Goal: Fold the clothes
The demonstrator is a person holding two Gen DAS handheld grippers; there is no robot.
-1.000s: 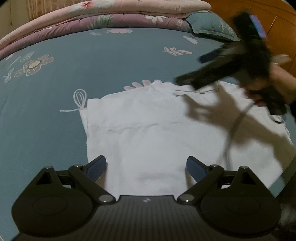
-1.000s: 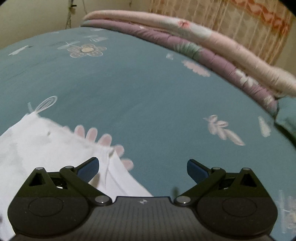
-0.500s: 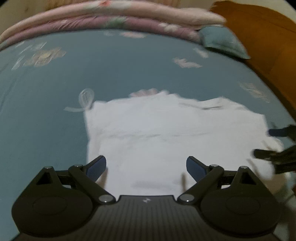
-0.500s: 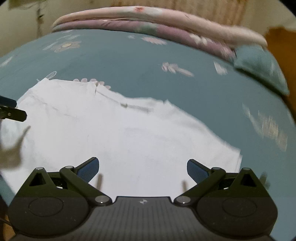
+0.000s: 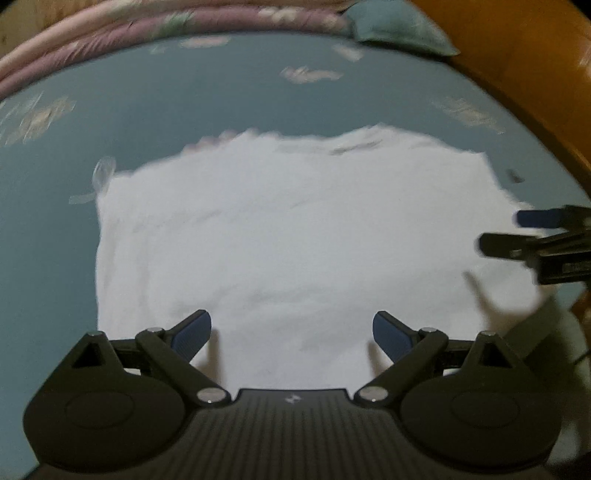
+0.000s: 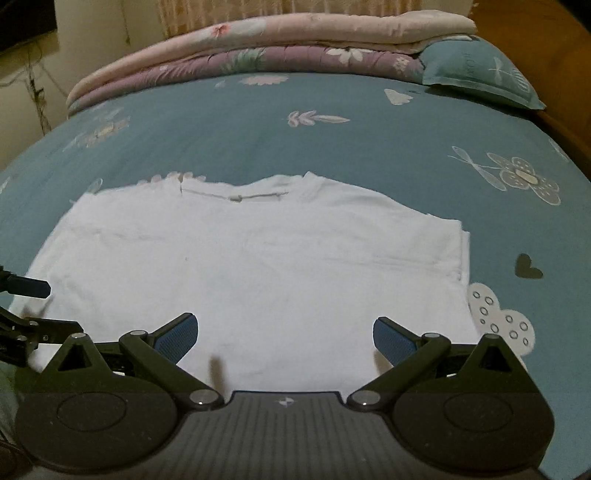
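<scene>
A white shirt [image 6: 258, 273] is spread flat on a bed [image 6: 369, 147] covered with a teal sheet printed with pale flowers, leaves and a small dark heart. The shirt lies with its neckline toward the far side, and its sides are seen folded in along both edges, so that a roughly rectangular shape is formed. At the far edge of the bed, folded quilts [image 6: 266, 44] in pink and mauve floral cloth are stacked, and a teal pillow [image 6: 476, 74] is propped just beside them at the right. Orange-brown wood [image 5: 524, 66], perhaps a headboard, is seen to the right of the bed. A cream wall and a patterned curtain [image 6: 295, 7] are visible behind the quilts.

The left gripper [image 5: 291, 330] is held above the near edge of the shirt, its jaws released and spread wide with nothing between them. The right gripper [image 6: 284, 338] is likewise held above the near part of the shirt, jaws released and empty. Each gripper appears at the margin of the other's view. The left wrist view is blurred, so finer detail of the cloth cannot be told there.
</scene>
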